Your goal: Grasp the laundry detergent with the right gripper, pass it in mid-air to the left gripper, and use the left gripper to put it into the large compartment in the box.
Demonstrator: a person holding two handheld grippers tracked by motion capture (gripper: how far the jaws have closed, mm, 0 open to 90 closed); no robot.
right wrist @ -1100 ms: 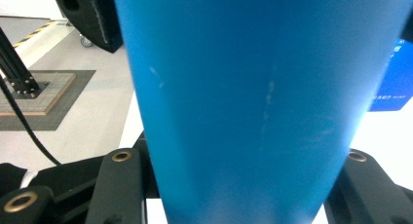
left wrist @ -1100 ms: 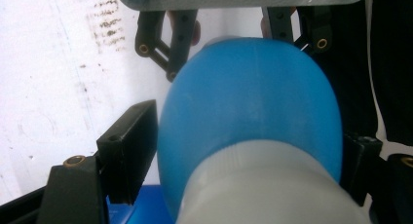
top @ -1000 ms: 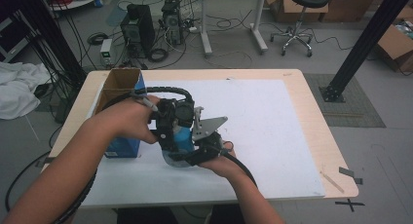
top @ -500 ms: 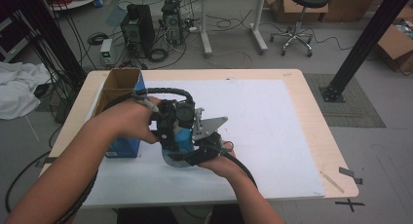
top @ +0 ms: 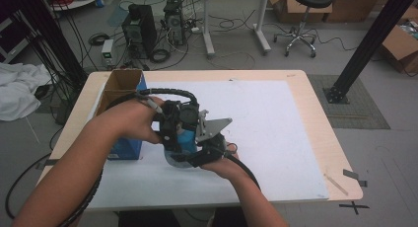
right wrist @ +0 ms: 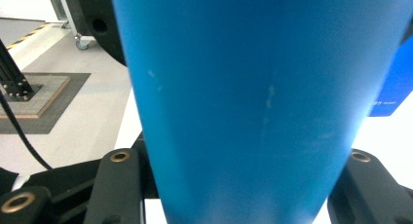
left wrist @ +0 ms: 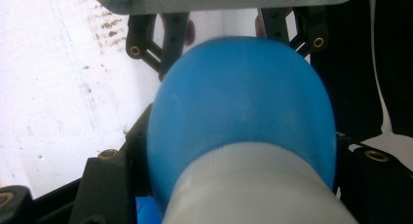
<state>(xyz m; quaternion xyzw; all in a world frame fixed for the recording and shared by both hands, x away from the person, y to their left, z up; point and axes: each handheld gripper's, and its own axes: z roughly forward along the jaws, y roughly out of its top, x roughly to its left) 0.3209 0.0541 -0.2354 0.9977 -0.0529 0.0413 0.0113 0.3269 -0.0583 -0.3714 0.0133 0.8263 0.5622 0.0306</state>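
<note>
High view has both grippers, left gripper (top: pixel 173 131) and right gripper (top: pixel 197 150), clamped from opposite sides on a smooth, rounded blue bottle (top: pixel 186 138) with a matte white neck, near the table's (top: pixel 315 118) front-left.

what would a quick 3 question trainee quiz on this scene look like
1. True or false: both grippers meet at the blue bottle above the white sheet.
2. What stands at the table's left edge? A) cardboard box B) kettle C) laptop
3. Fill in: the left gripper is closed around the bottle near its pale ____.

Key: 1 true; 2 A; 3 cap. The right gripper holds the blue body.
</note>
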